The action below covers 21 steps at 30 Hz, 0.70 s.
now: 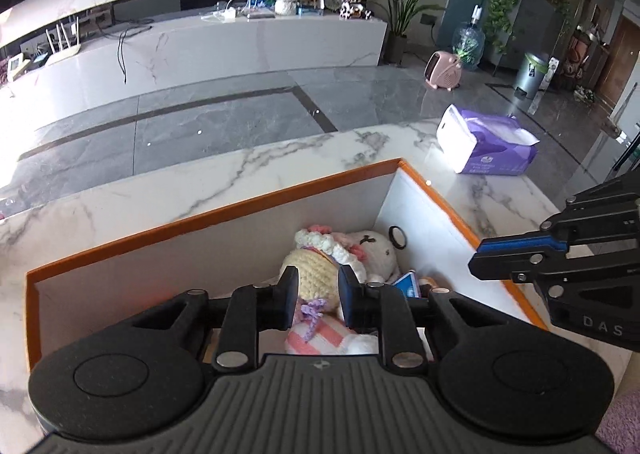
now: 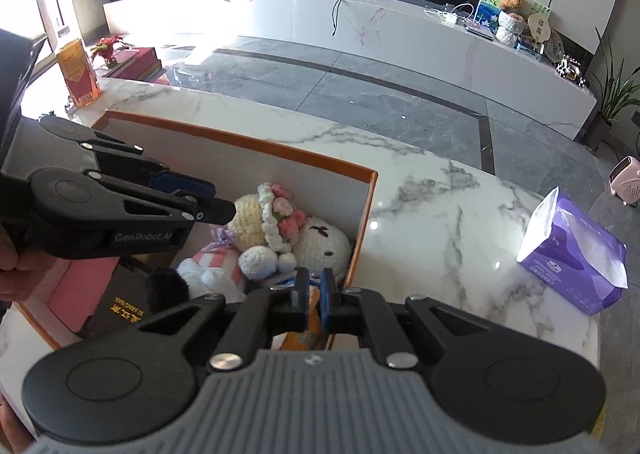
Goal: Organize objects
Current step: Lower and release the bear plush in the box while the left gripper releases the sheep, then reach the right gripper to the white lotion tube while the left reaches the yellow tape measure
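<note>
Left tongs (image 1: 318, 296): fingers parted with a clear gap, nothing between them, poised over the open box (image 1: 208, 214) just above the crochet doll (image 1: 316, 266). Seen from the right wrist view, these same tongs (image 2: 218, 206) reach in from the left, tips beside the doll's cream head (image 2: 250, 222).

Right tongs (image 2: 315, 300): fingers drawn close with only a narrow slot between them; something orange and blue shows through the slot, but I cannot tell whether it is gripped. They sit at the near edge of the box, low over its contents.

Box contents: the doll (cream head, flower-trimmed white bonnet, pink-striped body, lilac bow) lies against a white plush toy (image 2: 324, 242) in the far right corner. A black book with gold lettering (image 2: 120, 302) and a pink box (image 2: 76, 286) lie to the left; a black fuzzy ball (image 2: 168, 288) rests near the book.

Box stands on a white marble table (image 2: 440, 222). A purple tissue pack (image 2: 576, 258) lies on the table, well apart to the right.
</note>
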Motion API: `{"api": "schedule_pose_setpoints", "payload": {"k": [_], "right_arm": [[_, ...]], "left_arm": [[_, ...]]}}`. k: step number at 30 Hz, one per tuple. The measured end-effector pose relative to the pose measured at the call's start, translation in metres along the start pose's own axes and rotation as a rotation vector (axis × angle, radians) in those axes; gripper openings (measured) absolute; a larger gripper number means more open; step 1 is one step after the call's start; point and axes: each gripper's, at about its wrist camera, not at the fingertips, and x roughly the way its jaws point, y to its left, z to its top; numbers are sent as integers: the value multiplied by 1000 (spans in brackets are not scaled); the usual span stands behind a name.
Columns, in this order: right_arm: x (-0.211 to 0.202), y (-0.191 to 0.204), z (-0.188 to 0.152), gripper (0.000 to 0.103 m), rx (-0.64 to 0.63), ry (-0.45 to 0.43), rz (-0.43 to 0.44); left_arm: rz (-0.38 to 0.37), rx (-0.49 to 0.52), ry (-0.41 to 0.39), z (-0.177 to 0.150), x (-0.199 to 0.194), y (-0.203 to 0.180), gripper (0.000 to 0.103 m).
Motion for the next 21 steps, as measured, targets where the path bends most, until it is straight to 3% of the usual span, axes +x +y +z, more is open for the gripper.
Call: {"api": "schedule_pose_setpoints", "payload": {"k": [7,11,14,18,21], "right_arm": [[-64,28,-33,7,-33,-72,44],[-78,39,-61,7,-12,-48,84],[-79,48,-85,9,-12,-13,93],[-77,58,-121,39,-19,41,111],[-70,66,-149,40,-48,102,108]], "left_arm": [[-17,116,-50,-35,-84,-24,25],[12,161,-40,-67,-112,-32,26],[49,195,-40,-90,-122,-40,34],[112,225,-49,-119,-123,-42,51],[184,320,-34,-136,-115,-47,56]]}}
